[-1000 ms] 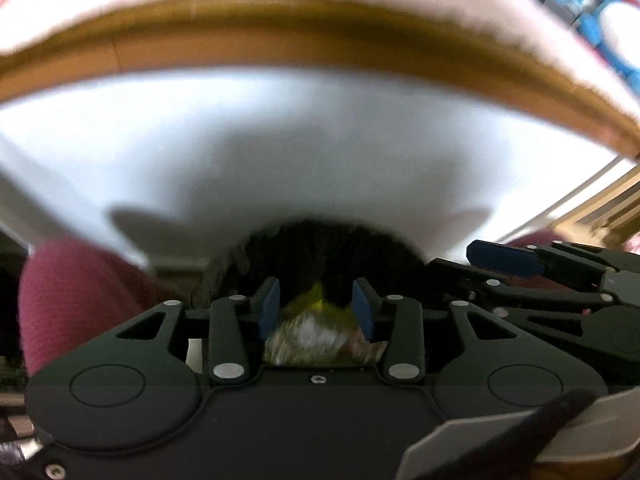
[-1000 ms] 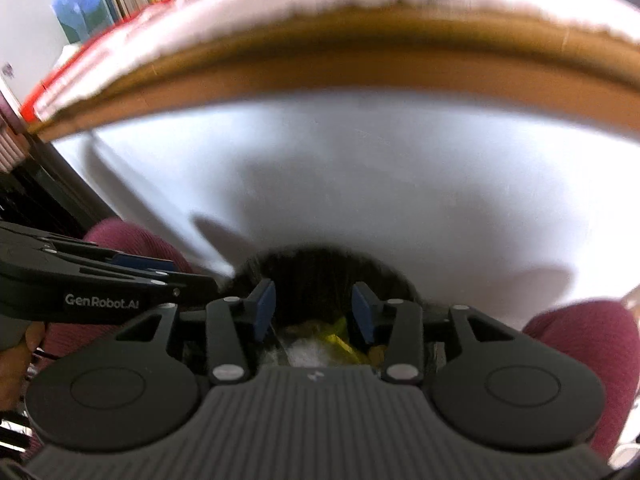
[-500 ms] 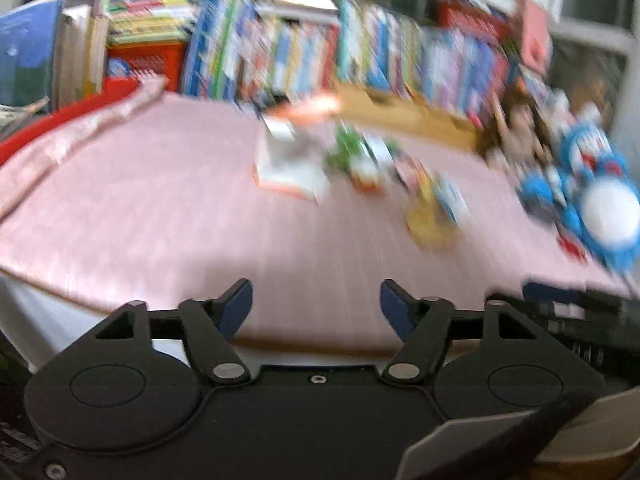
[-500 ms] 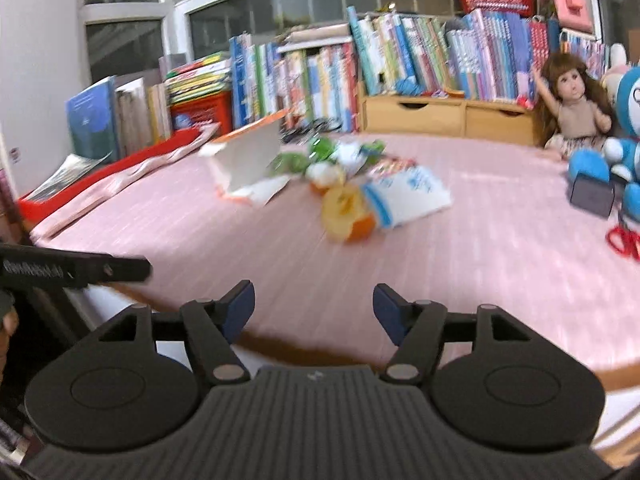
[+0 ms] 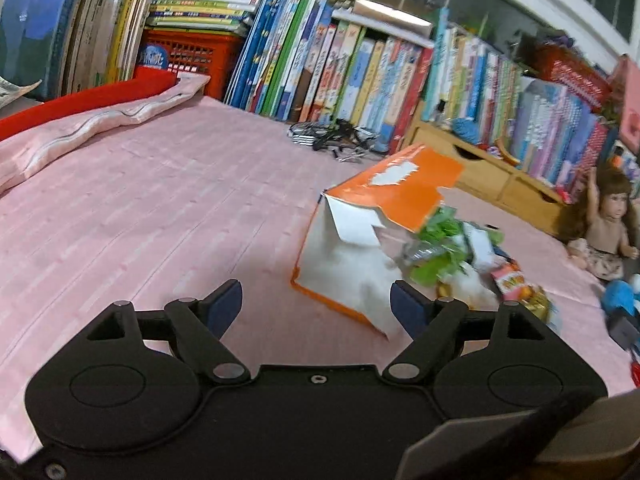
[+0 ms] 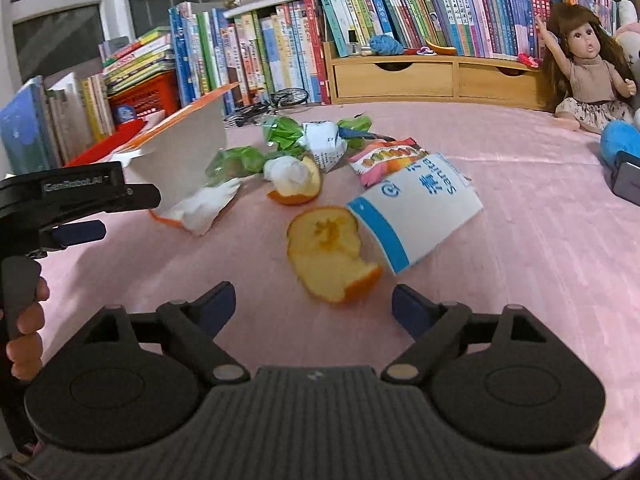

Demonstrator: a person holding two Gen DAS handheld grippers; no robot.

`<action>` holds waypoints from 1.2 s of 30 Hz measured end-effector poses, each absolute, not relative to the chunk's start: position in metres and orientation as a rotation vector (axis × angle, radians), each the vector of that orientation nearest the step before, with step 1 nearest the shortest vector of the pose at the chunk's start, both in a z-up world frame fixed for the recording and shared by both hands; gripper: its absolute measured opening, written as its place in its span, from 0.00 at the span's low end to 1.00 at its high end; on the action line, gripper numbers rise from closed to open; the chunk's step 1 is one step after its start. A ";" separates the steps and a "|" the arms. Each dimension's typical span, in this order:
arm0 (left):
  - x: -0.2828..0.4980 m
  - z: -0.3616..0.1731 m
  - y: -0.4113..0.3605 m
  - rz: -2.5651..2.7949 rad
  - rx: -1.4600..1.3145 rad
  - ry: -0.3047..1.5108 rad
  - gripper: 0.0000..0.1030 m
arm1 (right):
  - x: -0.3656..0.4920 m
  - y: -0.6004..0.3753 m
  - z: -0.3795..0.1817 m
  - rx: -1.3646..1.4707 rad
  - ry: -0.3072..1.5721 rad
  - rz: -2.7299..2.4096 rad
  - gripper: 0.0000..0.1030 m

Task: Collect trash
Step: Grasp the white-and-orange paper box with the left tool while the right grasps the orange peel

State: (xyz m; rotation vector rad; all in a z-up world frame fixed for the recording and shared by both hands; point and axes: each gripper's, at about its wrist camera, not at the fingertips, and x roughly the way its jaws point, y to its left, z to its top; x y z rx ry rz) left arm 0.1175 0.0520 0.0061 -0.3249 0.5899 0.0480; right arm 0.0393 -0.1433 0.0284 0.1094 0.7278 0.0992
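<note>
Just changed: a second ago both grippers pointed into a dark opening under the table edge, with crumpled wrappers between their jaws; now both face the pink tablecloth (image 6: pixel 500 184), so EARLIER trash looks dropped off and a new pickup is beginning.
Left gripper (image 5: pixel 316 300): jaws opening, nothing between them, clear of any trash.
Right gripper (image 6: pixel 314 300): jaws opening, empty.
Trash, left view: torn orange carton (image 5: pixel 360 248) at 1 o'clock, just beyond the fingertips; green wrappers (image 5: pixel 444 240) behind it at 2 o'clock.
Trash, right view: orange peel (image 6: pixel 328 254) at 12 o'clock, nearest; blue-and-white packet (image 6: pixel 416 212) touching it at 1 o'clock; second peel (image 6: pixel 296 184) and tissue (image 6: pixel 204 210) towards 11 o'clock.
Edges: books (image 6: pixel 280 48) and wooden drawers (image 6: pixel 432 76) line the far side; doll (image 6: pixel 588 60) at 2 o'clock.
Open room: bare cloth from 9 to 11 o'clock in the left view; the left gripper crosses the right view at 9 o'clock, so the two could likely crowd each other.
</note>
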 end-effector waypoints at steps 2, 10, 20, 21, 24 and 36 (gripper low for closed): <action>0.133 0.002 0.051 0.059 -0.341 0.586 0.78 | 0.048 -0.143 0.027 0.115 0.724 0.093 0.89; 0.167 -0.006 0.049 0.066 -0.369 0.642 0.20 | 0.053 -0.147 0.024 0.151 0.693 0.140 0.59; 0.128 0.007 0.037 0.071 -0.280 0.565 0.07 | 0.029 -0.155 0.029 0.175 0.661 0.149 0.27; 0.123 0.009 0.037 0.071 -0.280 0.556 0.06 | 0.026 -0.154 0.031 0.174 0.655 0.157 0.27; 0.103 0.016 0.037 0.059 -0.260 0.516 0.06 | 0.013 -0.153 0.036 0.172 0.634 0.172 0.16; 0.028 0.020 0.038 0.004 -0.236 0.486 0.07 | -0.023 -0.148 0.041 0.124 0.600 0.178 0.19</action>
